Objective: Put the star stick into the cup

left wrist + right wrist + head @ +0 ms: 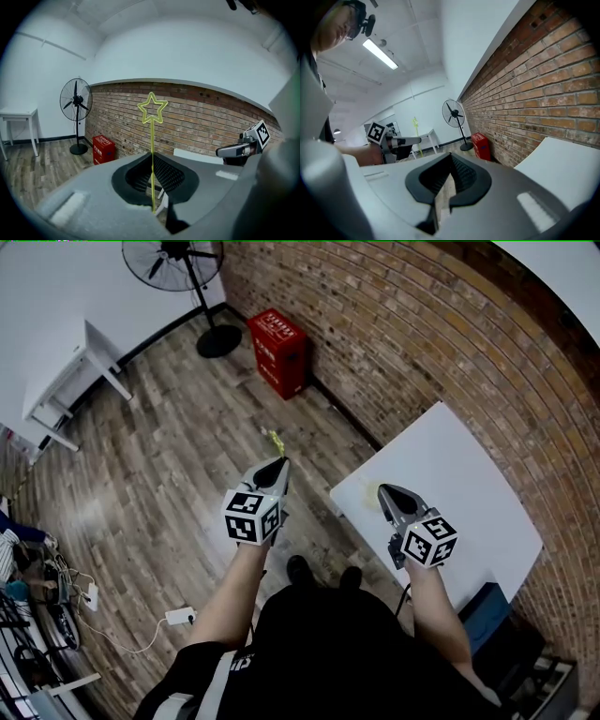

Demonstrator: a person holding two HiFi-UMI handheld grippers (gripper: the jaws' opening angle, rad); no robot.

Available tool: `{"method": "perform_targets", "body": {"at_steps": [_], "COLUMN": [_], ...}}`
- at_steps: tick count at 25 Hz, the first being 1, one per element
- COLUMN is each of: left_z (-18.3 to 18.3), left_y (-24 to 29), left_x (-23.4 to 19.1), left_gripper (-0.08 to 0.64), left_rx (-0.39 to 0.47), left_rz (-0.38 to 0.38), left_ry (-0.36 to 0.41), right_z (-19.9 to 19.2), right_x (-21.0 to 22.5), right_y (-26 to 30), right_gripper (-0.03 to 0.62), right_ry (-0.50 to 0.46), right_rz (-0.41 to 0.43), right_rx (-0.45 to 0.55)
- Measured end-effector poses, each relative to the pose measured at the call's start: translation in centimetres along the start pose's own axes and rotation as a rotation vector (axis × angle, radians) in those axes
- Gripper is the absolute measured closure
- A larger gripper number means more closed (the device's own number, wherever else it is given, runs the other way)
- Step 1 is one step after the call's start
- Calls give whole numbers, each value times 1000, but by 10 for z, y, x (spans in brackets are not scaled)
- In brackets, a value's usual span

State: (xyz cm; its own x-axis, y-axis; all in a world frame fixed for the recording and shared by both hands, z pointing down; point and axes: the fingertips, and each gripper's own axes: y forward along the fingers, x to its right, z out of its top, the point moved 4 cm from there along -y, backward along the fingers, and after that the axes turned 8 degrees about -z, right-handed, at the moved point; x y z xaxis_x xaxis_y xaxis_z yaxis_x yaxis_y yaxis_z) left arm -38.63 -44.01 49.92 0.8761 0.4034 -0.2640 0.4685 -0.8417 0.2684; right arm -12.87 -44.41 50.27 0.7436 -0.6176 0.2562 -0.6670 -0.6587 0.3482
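The star stick is a thin yellow rod topped by an outlined star. It stands upright between the jaws of my left gripper, which is shut on it. From the head view the stick pokes out past the left gripper, held over the wooden floor. My right gripper hovers above the near corner of the white table; its jaws are shut with nothing in them. The right gripper view shows the left gripper and the stick off to its left. No cup shows in any view.
A brick wall runs along the right behind the table. A red crate and a standing fan are by the wall. A white side table stands far left, and cables lie on the floor.
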Motion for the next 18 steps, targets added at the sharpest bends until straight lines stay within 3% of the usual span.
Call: {"method": "perform_targets", "body": {"at_steps": [6,10,18], "left_z": [2,8,8], "left_y": [47,77,125], "left_x": [35,67,108], "left_gripper": [546,546,546], "left_rx": [-27,-52,-76], "left_rz": [-65,-120,-226], "left_ry": [-16,25,24], "right_z": [0,-14,-34], "right_x": [40,64,84], "right_y": [-19,-30,-46], "right_gripper": [592,592,592], "right_ry": [41,87,130], "right_rz": [-30,-45,-66], "right_rx": [13,1,-11]}}
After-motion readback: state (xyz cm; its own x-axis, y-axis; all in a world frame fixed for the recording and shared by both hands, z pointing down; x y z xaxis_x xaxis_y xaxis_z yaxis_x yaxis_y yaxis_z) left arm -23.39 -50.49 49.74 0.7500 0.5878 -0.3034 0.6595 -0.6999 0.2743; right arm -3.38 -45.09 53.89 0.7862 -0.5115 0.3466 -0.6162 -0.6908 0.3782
